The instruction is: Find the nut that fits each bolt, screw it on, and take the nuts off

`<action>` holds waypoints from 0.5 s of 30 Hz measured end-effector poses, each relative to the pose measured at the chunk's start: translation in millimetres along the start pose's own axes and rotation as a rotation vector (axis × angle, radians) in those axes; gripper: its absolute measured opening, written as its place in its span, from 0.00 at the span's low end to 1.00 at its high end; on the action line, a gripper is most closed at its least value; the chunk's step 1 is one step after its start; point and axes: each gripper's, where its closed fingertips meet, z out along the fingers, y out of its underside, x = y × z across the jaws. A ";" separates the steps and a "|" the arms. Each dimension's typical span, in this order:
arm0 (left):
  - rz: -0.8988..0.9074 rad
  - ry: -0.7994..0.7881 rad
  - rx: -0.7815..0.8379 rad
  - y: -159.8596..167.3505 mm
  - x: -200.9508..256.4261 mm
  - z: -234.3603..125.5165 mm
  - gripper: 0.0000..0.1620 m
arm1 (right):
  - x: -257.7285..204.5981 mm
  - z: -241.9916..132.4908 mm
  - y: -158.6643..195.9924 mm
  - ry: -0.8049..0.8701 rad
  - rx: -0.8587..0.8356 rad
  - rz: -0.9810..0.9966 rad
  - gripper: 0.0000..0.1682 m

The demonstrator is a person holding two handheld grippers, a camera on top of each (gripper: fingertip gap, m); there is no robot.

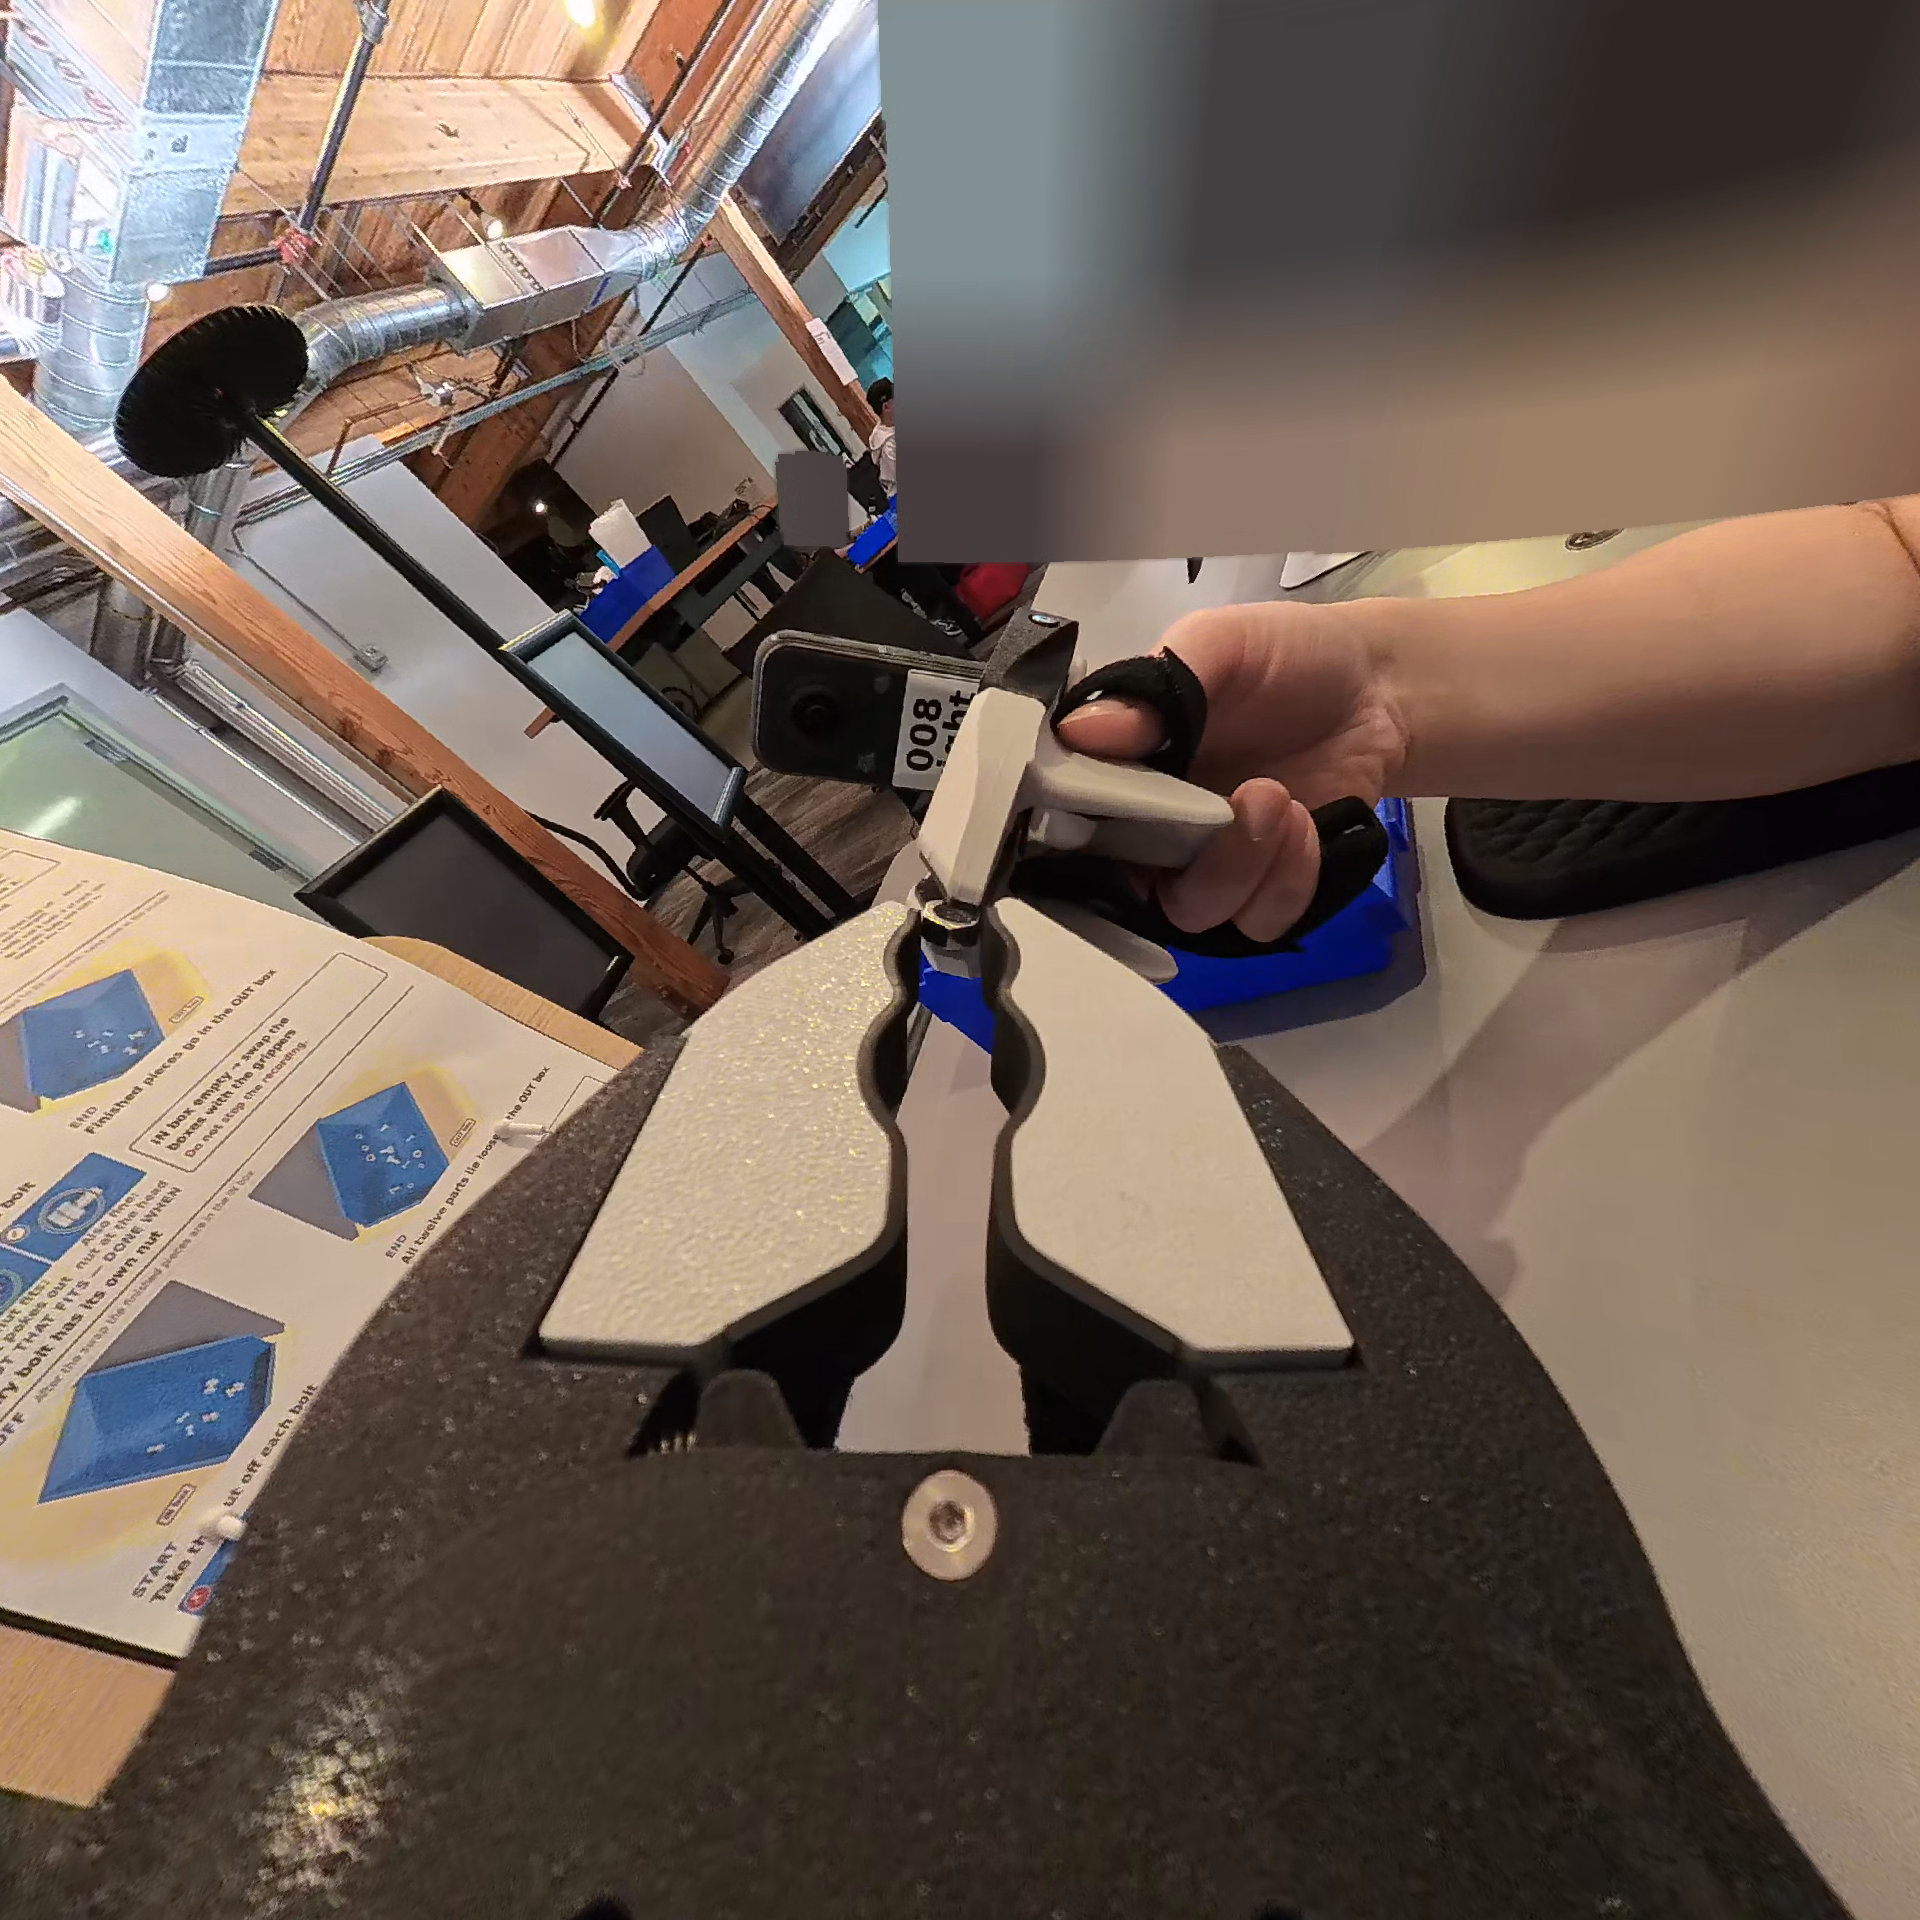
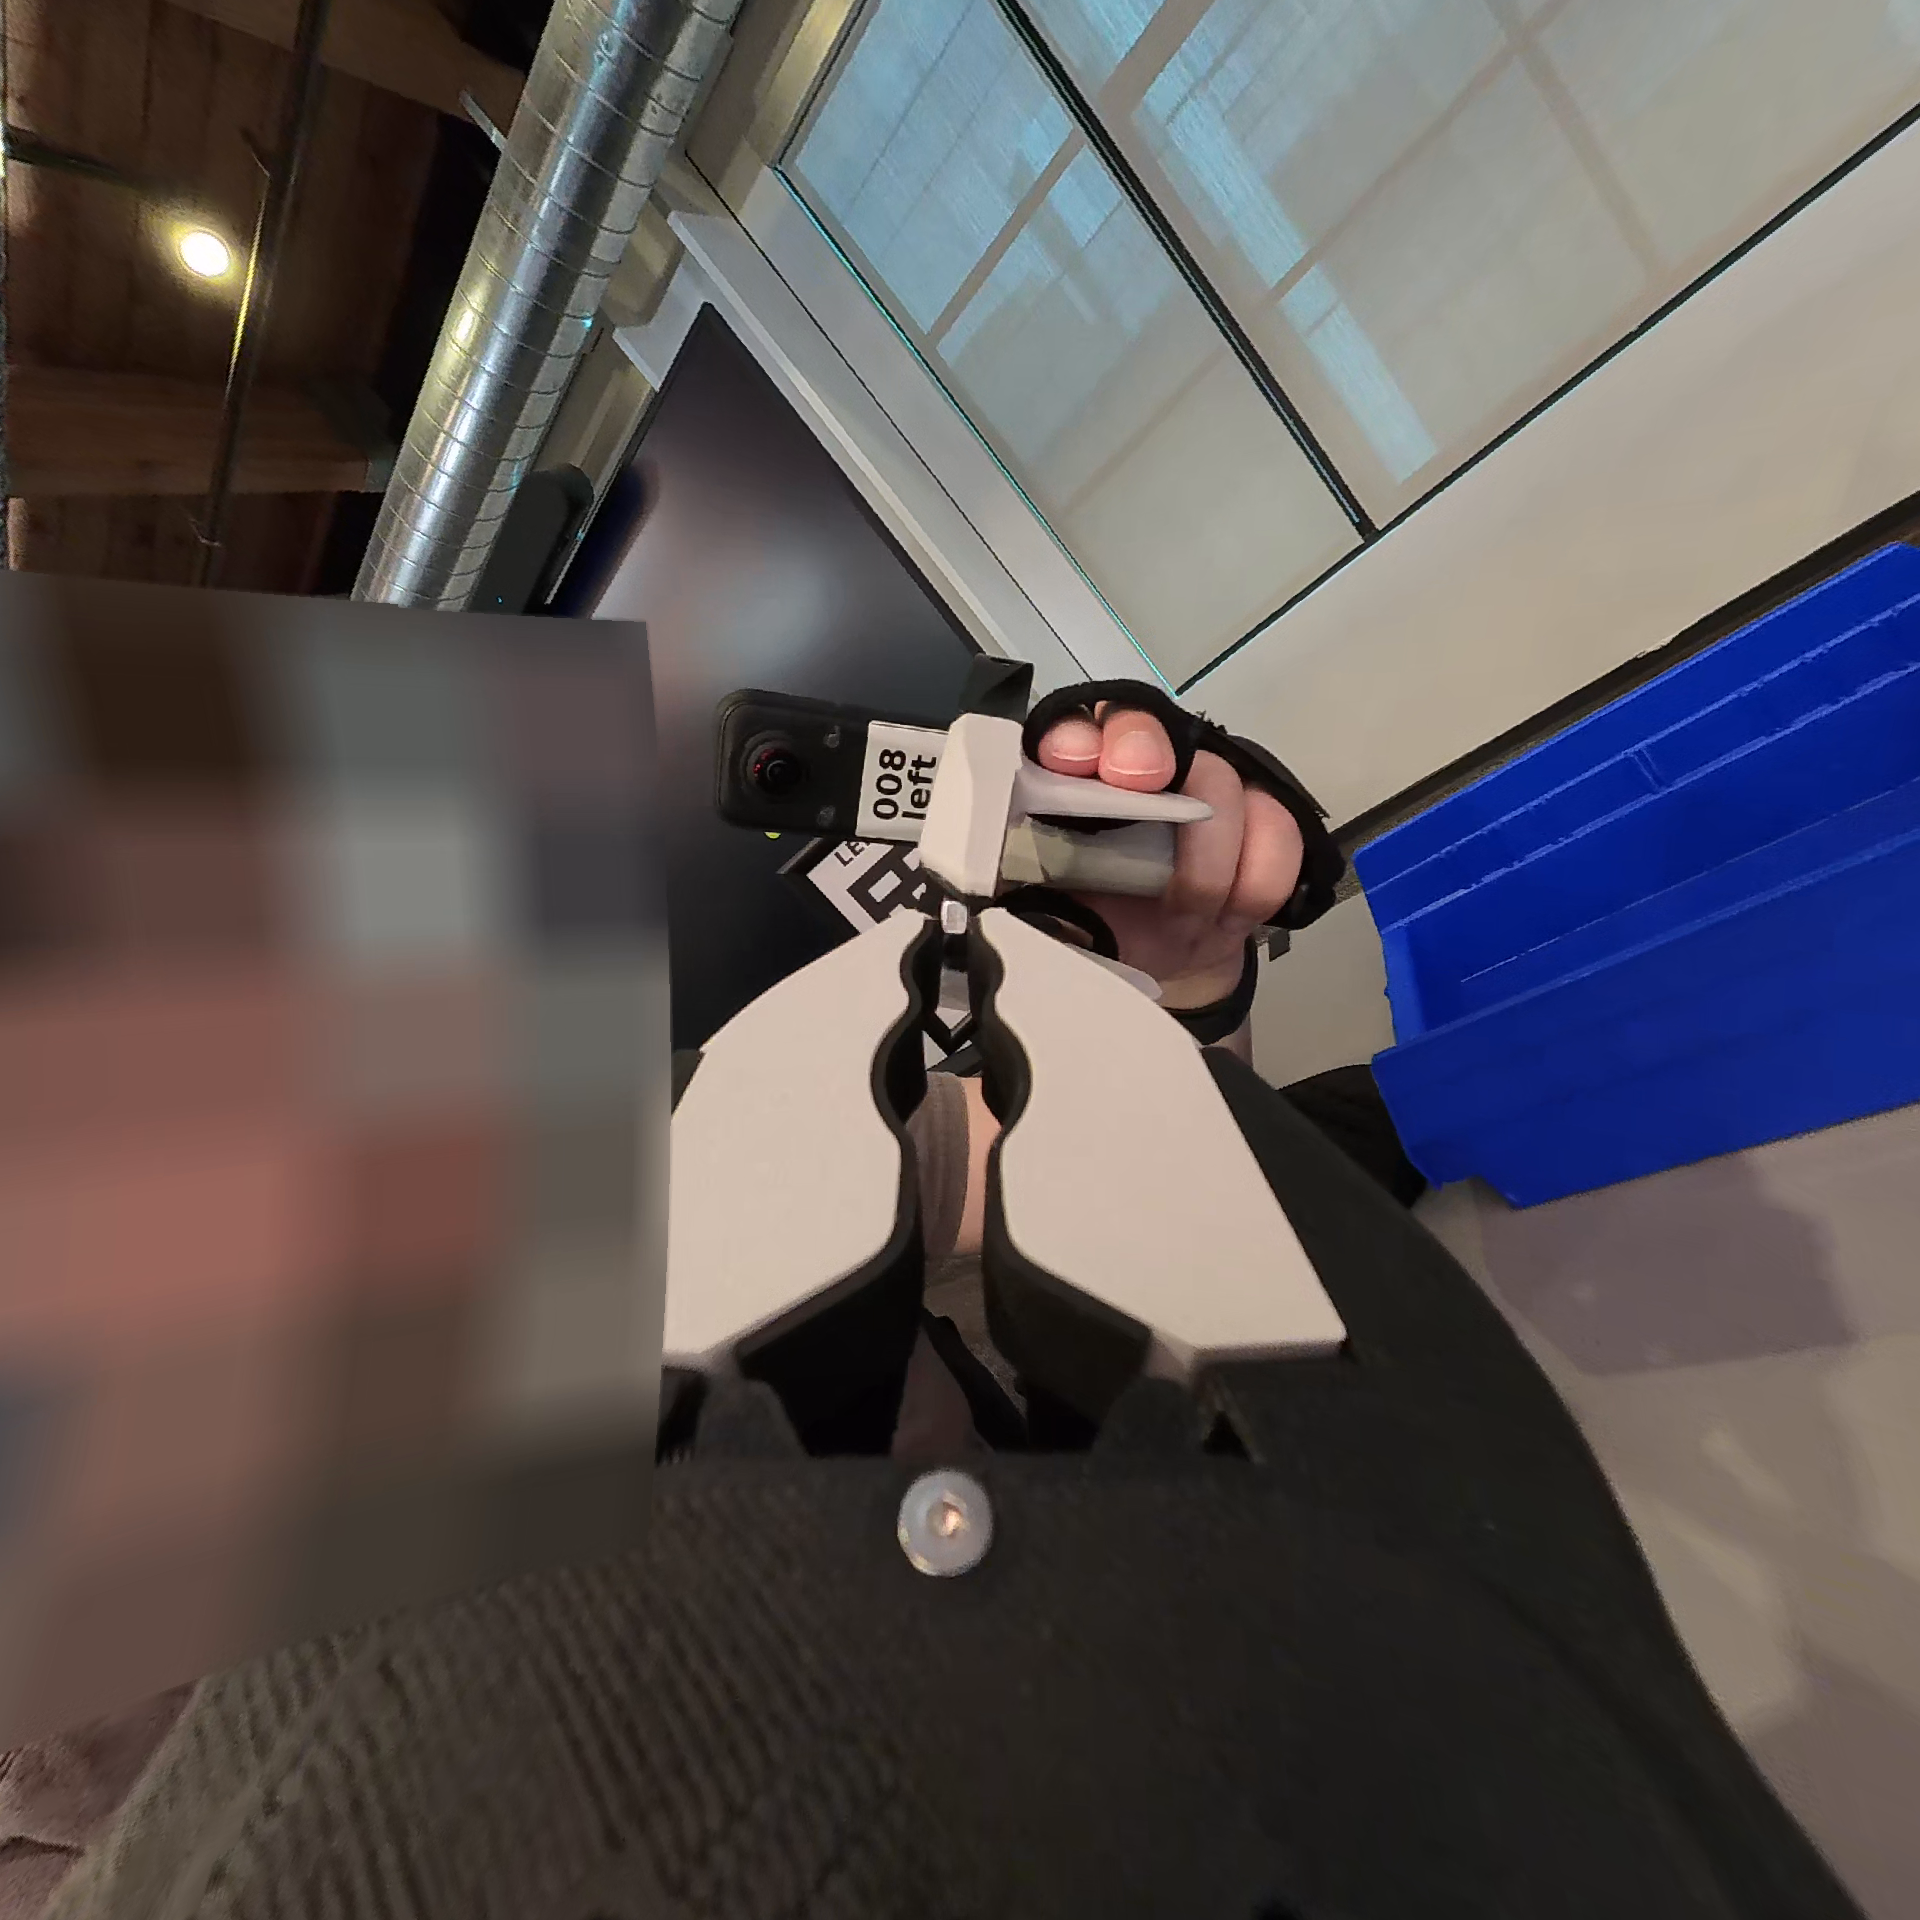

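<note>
Labelled claws (image 1: 948, 928) pinching nut (image 1: 943, 918)

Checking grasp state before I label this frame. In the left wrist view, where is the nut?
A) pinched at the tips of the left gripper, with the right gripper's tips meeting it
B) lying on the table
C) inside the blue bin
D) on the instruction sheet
A: the nut sits between the tips of the left gripper, held up off the table, and the right gripper reaches in, its white tips right against the nut.
</note>
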 end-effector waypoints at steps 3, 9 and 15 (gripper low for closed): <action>0.001 -0.002 -0.001 0.1 0.1 0.3 0.06 | 0.3 -0.2 0.1 0.000 -0.001 0.000 0.03; 0.011 -0.006 -0.002 -0.7 0.2 0.0 0.06 | 1.0 0.3 0.4 0.003 -0.001 -0.001 0.03; 0.016 -0.014 -0.003 -0.4 -0.9 -0.1 0.06 | 1.5 0.3 -0.6 0.004 0.008 -0.001 0.03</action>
